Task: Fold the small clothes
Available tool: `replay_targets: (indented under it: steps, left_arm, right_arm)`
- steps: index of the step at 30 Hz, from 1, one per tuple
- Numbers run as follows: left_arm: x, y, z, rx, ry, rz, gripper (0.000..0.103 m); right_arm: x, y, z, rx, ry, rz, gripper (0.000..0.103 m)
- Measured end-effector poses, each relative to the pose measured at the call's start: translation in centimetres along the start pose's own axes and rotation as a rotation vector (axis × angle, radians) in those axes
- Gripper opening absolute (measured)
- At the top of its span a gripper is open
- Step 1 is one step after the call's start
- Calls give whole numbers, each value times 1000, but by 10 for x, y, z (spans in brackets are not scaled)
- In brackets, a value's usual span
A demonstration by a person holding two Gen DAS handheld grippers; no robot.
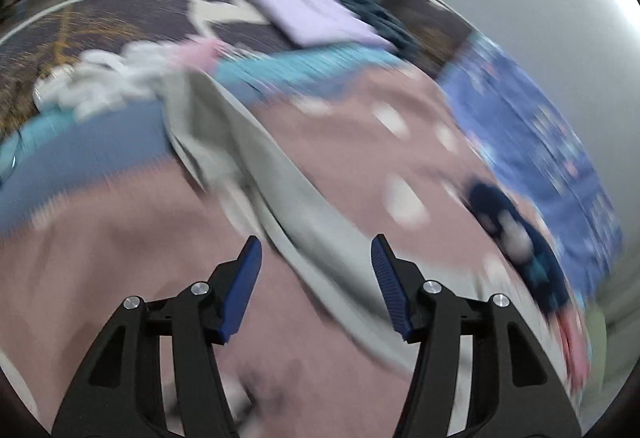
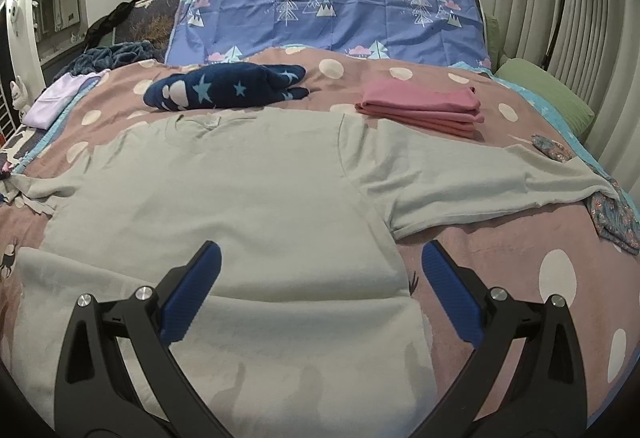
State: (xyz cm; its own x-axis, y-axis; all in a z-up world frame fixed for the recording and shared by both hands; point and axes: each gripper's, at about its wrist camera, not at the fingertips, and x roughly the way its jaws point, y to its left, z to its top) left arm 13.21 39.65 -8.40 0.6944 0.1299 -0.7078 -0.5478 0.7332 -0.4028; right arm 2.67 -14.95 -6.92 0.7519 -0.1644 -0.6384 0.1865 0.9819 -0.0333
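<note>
A pale grey T-shirt (image 2: 248, 190) lies spread on the pink dotted bedspread (image 2: 500, 250), its bottom hem folded up toward the chest. My right gripper (image 2: 320, 262) is open and empty just above the folded lower edge. In the blurred left wrist view, my left gripper (image 1: 316, 250) is open and empty, hovering over a rumpled grey sleeve (image 1: 248, 150) of the same shirt.
A folded pink garment (image 2: 420, 106) and a navy star-patterned bundle (image 2: 224, 86) lie behind the shirt. A blue tree-print pillow (image 2: 328, 10) stands at the headboard. A lilac folded cloth (image 2: 60, 98) lies far left, a floral cloth (image 2: 612, 210) far right.
</note>
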Motion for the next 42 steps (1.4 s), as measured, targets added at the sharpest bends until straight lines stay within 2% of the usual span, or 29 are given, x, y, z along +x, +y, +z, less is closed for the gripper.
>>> replay_targets:
  steps: [4,8,9,10,11,12,15,19,21,23,25,26,28,29,30,32,34,37,39,42]
  left_arm:
    - [40,13,43,-55,14,128,62]
    - [74,24,60,-97,48,222,61]
    - [77,28,62,-106,49,225,55]
    - [81,28,63,-99,46,227,44]
    - [83,25,62,-77,44,229,17]
    - [84,22,62,-61,49,219,2]
    - [67,0,61,-21,1,133,1]
    - [14,-82,44,177,-64,-10,1]
    - [-16,-127,26,282,-97,-98,2]
    - [-43,-180,-6,416,-120,-184,2]
    - [-63,-228,-54,538,-97,-268,2]
    - [-67,-246,-74,587,-77,-303,3]
    - [-75,-283,-131,716,-21,-380,28]
    - [-77,-297,-155,773,-7,-394,60]
    - [-79,-306,-178,829,-5,-397,76]
    - [-87,-319,-227,970,-9,-418,76]
    - [-92,-317,-246,1032,9,-446,76]
    - [-95,-291,-235,1000,1,-438,76]
    - [-89,-268,-209,948,-35,-366,76]
    - [-72,-224,-172,862,-78,-197,76]
  right_arm:
    - [9,0,0,3,16,-17,101]
    - [17,-3,-1,-2,31,-44,101]
    - [19,-4,-1,1,35,-48,101]
    - [21,-5,0,5,38,-52,101]
    - [22,-6,1,9,40,-54,101]
    - [23,-7,1,12,40,-55,101]
    - [26,-8,1,14,40,-54,101]
    - [30,-8,2,23,44,-39,101]
    - [32,-7,2,31,42,-23,101]
    - [33,-6,2,34,39,-8,101]
    - [32,-6,0,35,37,1,101]
    - [31,-7,0,36,37,3,101]
    - [29,-11,-1,38,36,-3,101]
    - [28,-15,-2,43,34,-8,101]
    - [26,-18,-3,49,31,-12,101]
    - [21,-30,-4,69,23,-26,101]
    - [18,-40,-5,81,14,-42,101]
    - [18,-53,-7,98,13,-61,101]
    - [20,-58,-6,111,16,-60,101]
    - [25,-56,-1,112,19,-20,101]
